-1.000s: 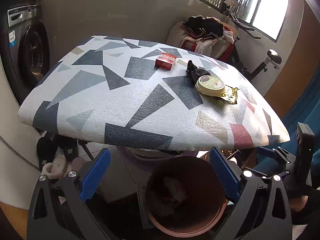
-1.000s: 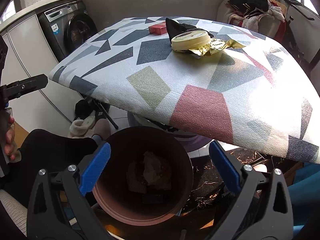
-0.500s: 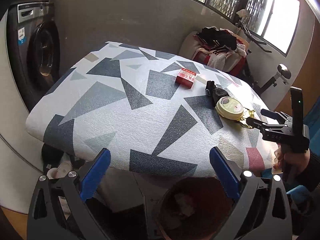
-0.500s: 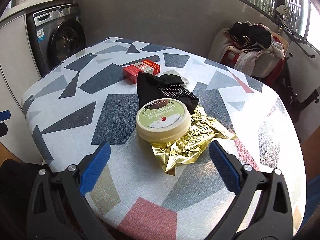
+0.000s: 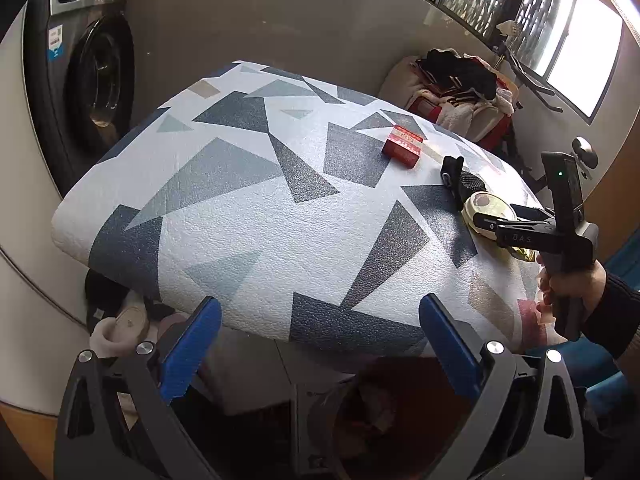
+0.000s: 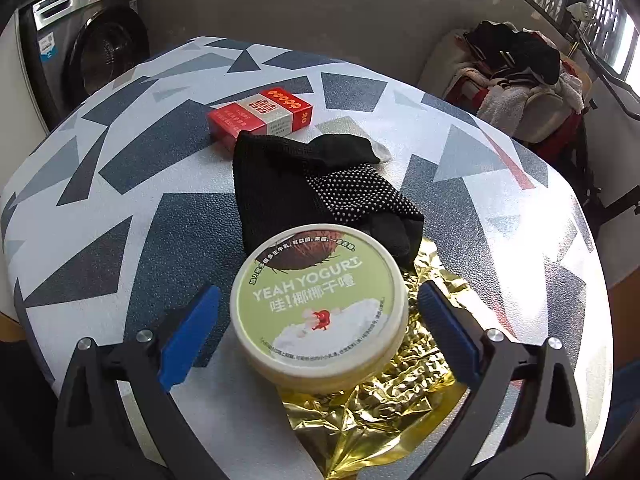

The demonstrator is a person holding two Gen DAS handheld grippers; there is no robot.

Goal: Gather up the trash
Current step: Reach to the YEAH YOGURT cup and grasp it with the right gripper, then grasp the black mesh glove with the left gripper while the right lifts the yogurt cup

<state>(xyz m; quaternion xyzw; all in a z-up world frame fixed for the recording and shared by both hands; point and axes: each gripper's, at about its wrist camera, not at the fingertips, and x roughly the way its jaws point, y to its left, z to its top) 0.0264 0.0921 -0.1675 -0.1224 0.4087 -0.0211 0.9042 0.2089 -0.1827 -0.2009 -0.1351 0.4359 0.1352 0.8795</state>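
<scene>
— What's happening?
— The right gripper (image 6: 318, 332), jaws wide, straddles the yogurt tub (image 6: 320, 312) on gold foil (image 6: 384, 408), near right of the table (image 6: 120, 240).
— And next?
— Probably closing on it. The left gripper (image 5: 320, 344) waits wide open, empty, above the bin (image 5: 384, 420).

A grey front-loading washing machine (image 5: 86, 92) is seen left of the patterned surface (image 5: 248, 216), with clothes piled (image 6: 516, 68) beneath barred windows (image 5: 492, 12).

Crinkled gold foil (image 6: 384, 408) gleams under a smooth matt yogurt lid (image 6: 320, 304) — knit cloth glove (image 6: 304, 188), pebbled counter (image 6: 160, 220) covering.
</scene>
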